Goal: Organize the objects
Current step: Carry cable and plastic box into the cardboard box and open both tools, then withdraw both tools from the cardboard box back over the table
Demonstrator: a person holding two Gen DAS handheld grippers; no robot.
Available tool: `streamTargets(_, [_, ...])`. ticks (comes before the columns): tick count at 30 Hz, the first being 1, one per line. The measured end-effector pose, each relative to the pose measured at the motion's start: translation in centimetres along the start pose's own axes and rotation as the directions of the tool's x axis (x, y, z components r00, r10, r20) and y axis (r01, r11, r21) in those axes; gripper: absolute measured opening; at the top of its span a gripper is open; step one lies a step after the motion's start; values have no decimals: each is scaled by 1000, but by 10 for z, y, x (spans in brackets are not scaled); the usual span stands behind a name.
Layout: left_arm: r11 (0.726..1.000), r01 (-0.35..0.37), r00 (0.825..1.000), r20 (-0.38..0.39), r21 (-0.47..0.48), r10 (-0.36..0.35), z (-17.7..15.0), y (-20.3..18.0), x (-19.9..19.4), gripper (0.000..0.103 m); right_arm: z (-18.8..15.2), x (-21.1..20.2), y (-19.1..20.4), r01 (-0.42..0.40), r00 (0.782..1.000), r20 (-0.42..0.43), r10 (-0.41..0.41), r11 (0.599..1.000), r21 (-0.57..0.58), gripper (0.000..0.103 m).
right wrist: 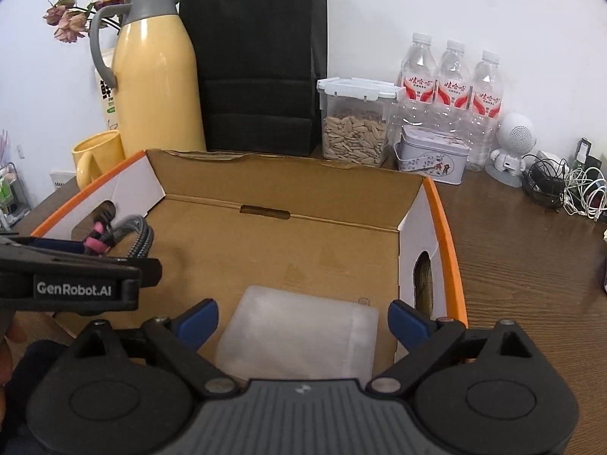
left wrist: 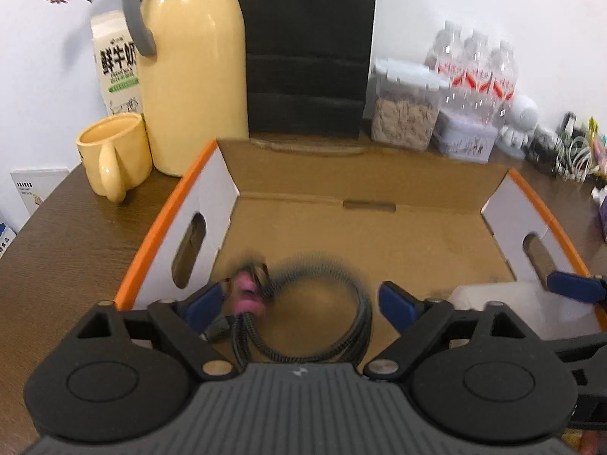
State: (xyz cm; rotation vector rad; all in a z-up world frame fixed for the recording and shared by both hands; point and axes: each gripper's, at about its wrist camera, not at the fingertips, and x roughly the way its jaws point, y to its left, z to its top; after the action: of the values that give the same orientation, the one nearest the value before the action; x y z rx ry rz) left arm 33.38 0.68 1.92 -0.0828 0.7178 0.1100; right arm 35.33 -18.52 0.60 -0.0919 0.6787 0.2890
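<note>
An open cardboard box [left wrist: 159,235] with an orange rim stands on the brown table. A coiled dark braided cable [left wrist: 360,311] with a pink tie [left wrist: 248,295] lies blurred at the box's near left. It sits between the fingers of my left gripper [left wrist: 299,303], which is open, its pads off the cable. A white translucent pouch [right wrist: 299,333] lies on the box floor [right wrist: 303,242] between the fingers of my right gripper [right wrist: 303,318], which is also open. In the right wrist view the left gripper [right wrist: 76,265] crosses at the left, with the cable [right wrist: 140,235] past it.
Behind the box stand a yellow mug [left wrist: 114,151], a yellow jug [left wrist: 193,76], a milk carton [left wrist: 115,60], a black paper bag [right wrist: 254,60], a seed container [right wrist: 354,125], water bottles [right wrist: 451,91], a tin [right wrist: 432,155] and a white speaker [right wrist: 512,148]. Tangled cords [right wrist: 569,189] lie at the right.
</note>
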Motion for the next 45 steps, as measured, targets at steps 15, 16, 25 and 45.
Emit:
streamTargets(15, [998,52,954,298,-26,-42,5,4,-92,103,2,-71,10,55,966,254,-51,998,-9,103])
streamTargets(16, [998,56,950,307,-23,-46,3,4,-100,103,1,-79,10,51,963,265,-48,999,-7,103])
streamTargets(25, [997,78,935,347,4,-74,-27,13,-162,103,-30,-159,7,48,937,346,-49,999,12,103])
streamTargets(45, [1000,-1,970,242,18,-3,-134,62,-207,103,-160,-215,-48,93,973,208,-102,994,52,103])
